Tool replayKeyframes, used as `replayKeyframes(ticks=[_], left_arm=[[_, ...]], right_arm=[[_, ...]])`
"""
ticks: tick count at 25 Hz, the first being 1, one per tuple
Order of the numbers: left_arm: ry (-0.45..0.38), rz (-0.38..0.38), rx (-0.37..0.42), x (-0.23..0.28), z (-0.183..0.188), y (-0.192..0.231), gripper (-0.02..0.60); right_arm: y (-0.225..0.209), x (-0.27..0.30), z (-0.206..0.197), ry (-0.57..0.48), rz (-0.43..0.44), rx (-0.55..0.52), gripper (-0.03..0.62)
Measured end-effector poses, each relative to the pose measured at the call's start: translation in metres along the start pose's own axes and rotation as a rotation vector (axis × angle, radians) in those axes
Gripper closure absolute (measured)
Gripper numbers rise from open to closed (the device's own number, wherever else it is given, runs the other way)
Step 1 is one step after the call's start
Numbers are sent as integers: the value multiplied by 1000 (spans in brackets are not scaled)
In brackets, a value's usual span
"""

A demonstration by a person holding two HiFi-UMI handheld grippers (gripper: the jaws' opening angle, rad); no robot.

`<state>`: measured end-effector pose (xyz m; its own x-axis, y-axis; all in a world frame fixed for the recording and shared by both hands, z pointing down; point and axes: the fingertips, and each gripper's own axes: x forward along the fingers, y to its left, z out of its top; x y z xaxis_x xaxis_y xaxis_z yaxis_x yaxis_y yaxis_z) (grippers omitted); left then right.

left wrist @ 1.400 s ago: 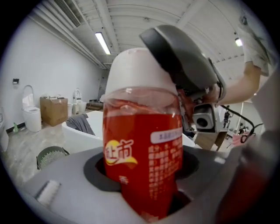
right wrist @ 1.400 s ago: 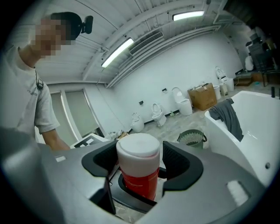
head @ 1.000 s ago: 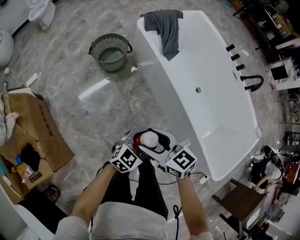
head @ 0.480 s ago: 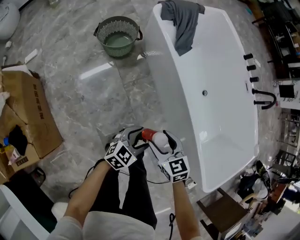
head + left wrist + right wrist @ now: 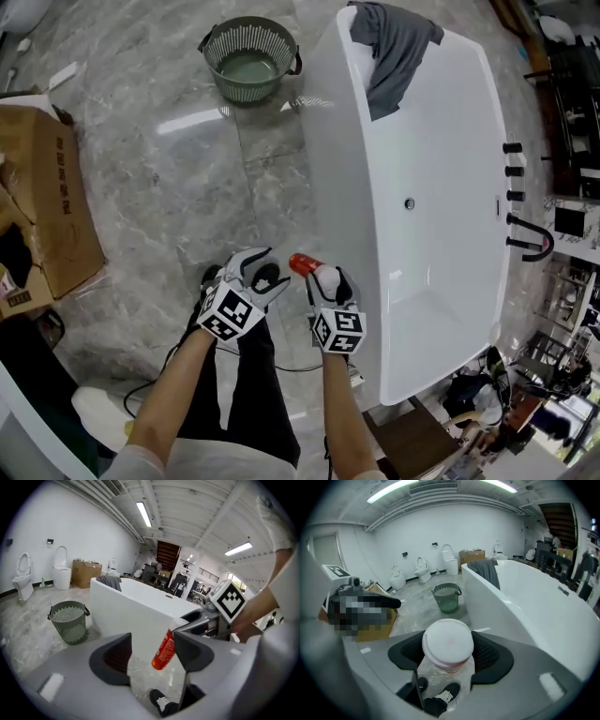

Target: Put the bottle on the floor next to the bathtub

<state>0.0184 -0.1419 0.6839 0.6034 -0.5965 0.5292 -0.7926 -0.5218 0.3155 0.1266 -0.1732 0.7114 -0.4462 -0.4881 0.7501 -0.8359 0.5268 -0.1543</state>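
Observation:
The bottle point(image 5: 302, 265) has a red body and a white cap point(image 5: 447, 644). My right gripper point(image 5: 322, 281) is shut on it near the cap end, and the bottle hangs tilted above the marble floor point(image 5: 187, 187), just left of the white bathtub point(image 5: 330, 150). My left gripper point(image 5: 255, 273) stands open and empty a little to the bottle's left, apart from it. In the left gripper view the red bottle point(image 5: 164, 651) shows beyond the wide jaws of my left gripper point(image 5: 152, 663), with the tub wall point(image 5: 136, 611) behind it.
A green slatted basket point(image 5: 248, 61) stands on the floor by the tub's far end, where a grey towel point(image 5: 394, 47) hangs over the rim. A cardboard box point(image 5: 52, 197) lies at the left. Black taps point(image 5: 525, 239) line the tub's right. My shoe point(image 5: 440, 698) is below the bottle.
Both grippers were together at the bottle; now the left gripper has come off it and moved left. The right one alone carries the bottle, closer to the tub.

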Motion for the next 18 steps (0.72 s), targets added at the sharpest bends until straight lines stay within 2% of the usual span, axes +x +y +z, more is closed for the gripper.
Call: replayKeyframes(ticks=[8,14,18], left_arm=[[35,86,24,21,-7,17,247],[51,195,-6,15,-22,41,247],[49,273,-44,3,-38,58,247]], right_arm=[[-31,71,-19,139,47,-82,309],[-49,125,-46,299,85,-232,309],[-54,159,-62,362,116,-321,309]])
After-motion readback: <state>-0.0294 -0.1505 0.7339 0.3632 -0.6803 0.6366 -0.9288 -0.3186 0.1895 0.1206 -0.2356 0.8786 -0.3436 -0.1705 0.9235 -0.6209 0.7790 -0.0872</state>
